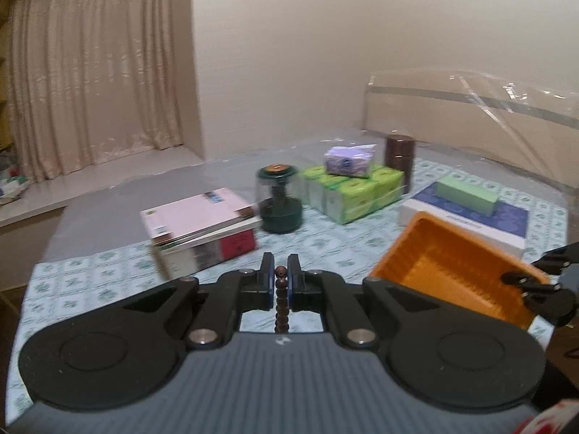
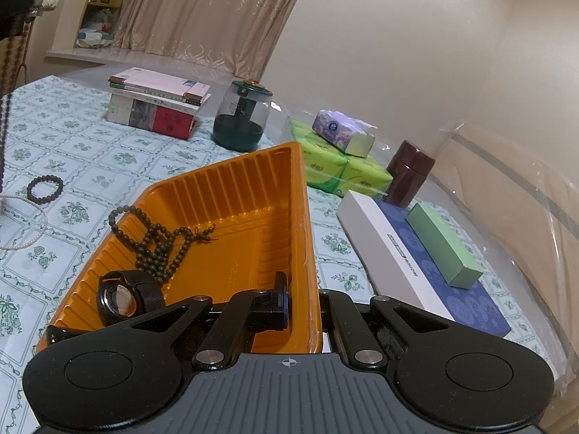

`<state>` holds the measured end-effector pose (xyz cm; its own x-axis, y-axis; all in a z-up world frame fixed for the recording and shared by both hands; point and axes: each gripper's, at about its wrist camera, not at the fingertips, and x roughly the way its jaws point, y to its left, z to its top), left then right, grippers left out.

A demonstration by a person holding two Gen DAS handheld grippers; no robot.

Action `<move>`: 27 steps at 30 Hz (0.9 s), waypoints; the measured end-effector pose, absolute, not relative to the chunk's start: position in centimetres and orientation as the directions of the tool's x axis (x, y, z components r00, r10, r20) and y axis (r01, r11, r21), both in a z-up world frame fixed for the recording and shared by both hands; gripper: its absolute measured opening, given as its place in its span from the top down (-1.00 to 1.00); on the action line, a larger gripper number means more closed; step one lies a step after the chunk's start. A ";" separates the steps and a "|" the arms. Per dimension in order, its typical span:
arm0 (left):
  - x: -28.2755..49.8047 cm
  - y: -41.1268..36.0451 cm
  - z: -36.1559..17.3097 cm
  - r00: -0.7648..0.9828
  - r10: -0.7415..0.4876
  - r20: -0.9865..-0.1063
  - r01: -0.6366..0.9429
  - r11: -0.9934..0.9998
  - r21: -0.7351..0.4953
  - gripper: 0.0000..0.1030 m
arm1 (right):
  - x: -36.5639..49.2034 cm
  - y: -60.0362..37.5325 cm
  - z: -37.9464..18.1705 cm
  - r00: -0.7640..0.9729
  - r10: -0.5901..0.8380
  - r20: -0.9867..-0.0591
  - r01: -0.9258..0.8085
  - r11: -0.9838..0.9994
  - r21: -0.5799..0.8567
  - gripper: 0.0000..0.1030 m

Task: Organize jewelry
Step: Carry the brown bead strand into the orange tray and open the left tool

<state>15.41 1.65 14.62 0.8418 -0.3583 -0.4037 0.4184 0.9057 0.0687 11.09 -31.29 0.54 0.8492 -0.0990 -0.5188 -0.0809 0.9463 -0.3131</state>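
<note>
Two pieces are already lying inside the orange tray (image 2: 231, 217): a long string of dark beads (image 2: 163, 249), one loop of it draping over the tray's left rim, and a black watch (image 2: 123, 298) near the tray's close corner. Going left to right across the right wrist view, two pieces are still waiting on the patterned worktop (image 2: 108, 166) to the left of the tray: a strand of white pearls (image 2: 25, 228) at the far left edge and a small dark bead bracelet (image 2: 45, 189) just beyond it. A fifth piece, a brown bead strand (image 1: 281, 300), is hanging in the air rather than lying in the tray. By this count the task is judged to be roughly half done.

The left gripper (image 1: 281, 276) is pinching the brown bead strand, its jaws standing almost fully together with the top bead showing between them and the rest trailing down toward the camera. The right gripper (image 2: 304, 300) is clamping the tray's near right wall, one finger sitting inside the tray and the other outside, and the tray is tilting up off the worktop.
</note>
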 end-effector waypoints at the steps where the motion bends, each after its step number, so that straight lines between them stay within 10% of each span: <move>1: 15.5 0.9 14.7 0.835 -0.378 -0.400 0.436 0.898 0.062 0.90 | 11.1 -31.3 0.5 0.849 -0.099 -0.519 -0.082 0.946 -0.314 0.93; 14: 17.6 -10.1 16.0 0.716 -0.595 -0.365 0.628 0.778 -0.037 0.90 | 11.1 -31.4 0.5 0.850 -0.092 -0.518 -0.086 0.947 -0.309 0.93; 27: 21.8 -18.4 8.5 0.569 -0.591 -0.571 0.696 0.716 -0.047 0.90 | 11.3 -31.6 0.3 0.848 -0.090 -0.522 -0.081 0.952 -0.296 0.93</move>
